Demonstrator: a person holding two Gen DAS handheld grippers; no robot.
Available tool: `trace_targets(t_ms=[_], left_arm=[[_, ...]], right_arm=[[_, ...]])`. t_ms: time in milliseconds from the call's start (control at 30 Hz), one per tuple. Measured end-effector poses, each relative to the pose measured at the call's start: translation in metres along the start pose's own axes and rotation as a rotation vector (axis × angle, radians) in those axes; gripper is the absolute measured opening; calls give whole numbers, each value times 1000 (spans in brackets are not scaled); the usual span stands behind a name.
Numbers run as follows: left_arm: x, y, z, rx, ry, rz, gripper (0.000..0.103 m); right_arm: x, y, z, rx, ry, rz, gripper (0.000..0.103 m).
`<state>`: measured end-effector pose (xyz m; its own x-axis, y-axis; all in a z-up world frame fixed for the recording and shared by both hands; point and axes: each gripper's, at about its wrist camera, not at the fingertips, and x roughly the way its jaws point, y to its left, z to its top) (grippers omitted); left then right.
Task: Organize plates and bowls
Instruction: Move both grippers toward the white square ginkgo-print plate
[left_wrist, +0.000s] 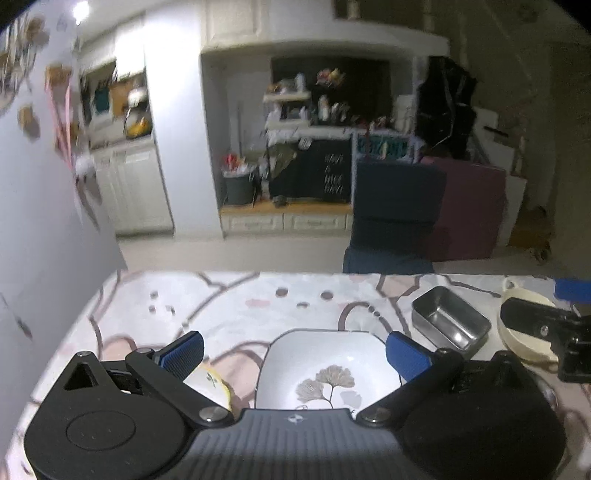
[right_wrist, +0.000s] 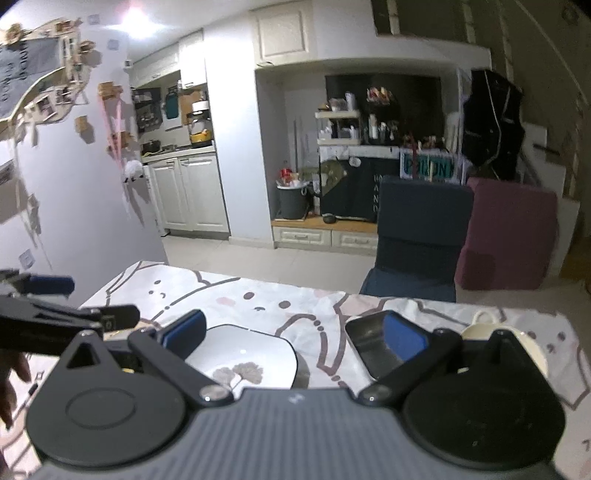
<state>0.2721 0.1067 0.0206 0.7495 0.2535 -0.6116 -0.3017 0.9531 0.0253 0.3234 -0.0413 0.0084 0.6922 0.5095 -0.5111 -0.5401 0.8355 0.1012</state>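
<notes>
Both grippers hover low over a table covered in a patterned cloth (left_wrist: 236, 306), jaws spread wide and holding nothing. The left gripper (left_wrist: 295, 356) frames a white square plate (left_wrist: 325, 369) with a leaf print; only its view shows a small yellow-rimmed bowl (left_wrist: 210, 384) under its left finger. The right gripper (right_wrist: 295, 334) sits between that plate (right_wrist: 251, 354) and a steel tray (right_wrist: 369, 343), with a cream cup (right_wrist: 517, 343) just right. Only this view catches a hand (right_wrist: 11, 380) at the left edge. Beyond the far edge stands a blue chair (right_wrist: 417, 236), with open floor to its left.
</notes>
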Motion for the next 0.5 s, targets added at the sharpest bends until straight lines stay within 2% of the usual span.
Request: trace_targets(t_ms=[167,300,367,500], left_arm=[[37,12,5,-66,54,2,103],[62,15,1,-11,52,9,103],[76,18,-4,5,74,-25,103],[102,30,-15,-51,122,-66,103]], right_arm=[[42,-12,2,61,45,22,103],[72,-22,-6,135,114,39,103],[91,-18,-8,153,163,52,103],[118,-28,-21,268,260,123,103]])
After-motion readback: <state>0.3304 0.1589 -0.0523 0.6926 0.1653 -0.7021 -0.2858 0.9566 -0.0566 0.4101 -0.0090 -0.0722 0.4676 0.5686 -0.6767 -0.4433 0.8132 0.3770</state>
